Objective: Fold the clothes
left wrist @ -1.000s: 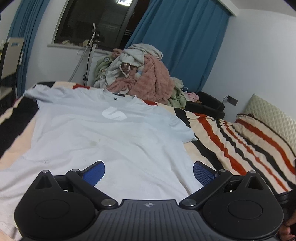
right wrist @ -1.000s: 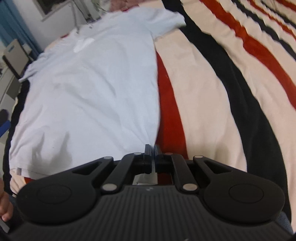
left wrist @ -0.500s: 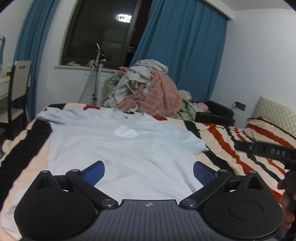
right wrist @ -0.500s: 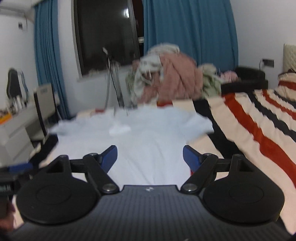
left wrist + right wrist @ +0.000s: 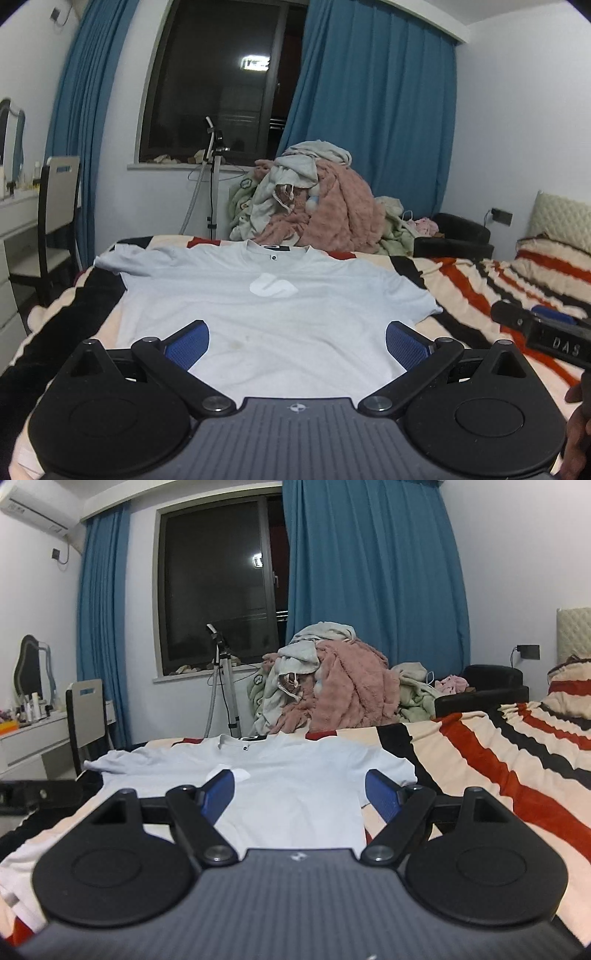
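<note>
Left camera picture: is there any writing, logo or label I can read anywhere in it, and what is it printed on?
"DAS": raised letters on the black right gripper at the picture's right edge.
White S-like logo, no words, on the chest of the light blue T-shirt.
Neck label of the T-shirt: dark tag with a mark too small to read.
Small emblem on the left gripper body: a symbol, no letters.

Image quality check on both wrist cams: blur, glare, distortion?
Left wrist: sharp, dim indoor light, a lamp reflection glaring in the dark window, curtains bowed by the fisheye. Right wrist: also sharp on the T-shirt, same window reflection, dark vignette in the bottom corners; both grippers open, no motion blur.
</note>
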Demonstrator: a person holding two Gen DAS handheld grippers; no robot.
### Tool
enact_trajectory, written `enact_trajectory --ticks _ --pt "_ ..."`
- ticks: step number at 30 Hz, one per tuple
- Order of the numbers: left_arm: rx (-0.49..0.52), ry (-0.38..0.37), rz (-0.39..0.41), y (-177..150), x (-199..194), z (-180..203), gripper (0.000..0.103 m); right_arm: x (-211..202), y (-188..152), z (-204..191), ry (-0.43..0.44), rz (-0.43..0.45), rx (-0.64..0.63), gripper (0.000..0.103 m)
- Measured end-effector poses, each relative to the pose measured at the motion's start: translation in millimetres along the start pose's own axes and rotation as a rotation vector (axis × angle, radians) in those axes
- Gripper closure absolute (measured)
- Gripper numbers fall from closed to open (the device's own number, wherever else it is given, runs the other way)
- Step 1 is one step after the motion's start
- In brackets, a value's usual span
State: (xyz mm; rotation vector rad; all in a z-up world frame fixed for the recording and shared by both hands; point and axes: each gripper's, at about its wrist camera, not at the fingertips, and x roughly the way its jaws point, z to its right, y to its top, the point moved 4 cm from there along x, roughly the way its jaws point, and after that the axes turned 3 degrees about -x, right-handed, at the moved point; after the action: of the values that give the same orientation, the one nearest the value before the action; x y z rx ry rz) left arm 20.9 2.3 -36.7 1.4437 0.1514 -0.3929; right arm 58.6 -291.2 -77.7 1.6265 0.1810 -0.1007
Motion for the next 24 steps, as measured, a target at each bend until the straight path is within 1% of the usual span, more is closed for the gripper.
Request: enact_trajectory --ticks 3,9,11,13,16,18,20,24 --pt "0.023 0.001 -0.017 -4 5 5 0.0 2 -3 -2 0.009 -0.017 0.003 0.024" --pt "0.041 -0.006 -0.028 -10 5 7 0.0 0 -4 -8 0.0 -0.012 -0.013 0.024" --pt "0.034 -0.004 -0.026 -10 3 5 0.0 -1 -4 -11 -0.003 -0.012 -0.023 0.024" --pt "0.023 -0.001 -0.028 -9 2 2 0.0 10 -4 -10 0.005 -0.031 -0.005 0.024" --pt "-0.008 0.003 -0.047 -10 5 -4 0.0 49 4 2 0.019 -0.092 0.102 0.024" --pt "-0.026 0.004 -0.066 -11 9 -7 0.0 87 6 23 0.028 -0.149 0.244 0.024" --pt "-0.046 0.009 -0.089 -13 14 -10 0.0 125 1 46 0.025 -0.181 0.362 0.024" --pt "-0.084 0.021 -0.133 -18 27 -17 0.0 204 -33 99 0.042 -0.221 0.562 0.023"
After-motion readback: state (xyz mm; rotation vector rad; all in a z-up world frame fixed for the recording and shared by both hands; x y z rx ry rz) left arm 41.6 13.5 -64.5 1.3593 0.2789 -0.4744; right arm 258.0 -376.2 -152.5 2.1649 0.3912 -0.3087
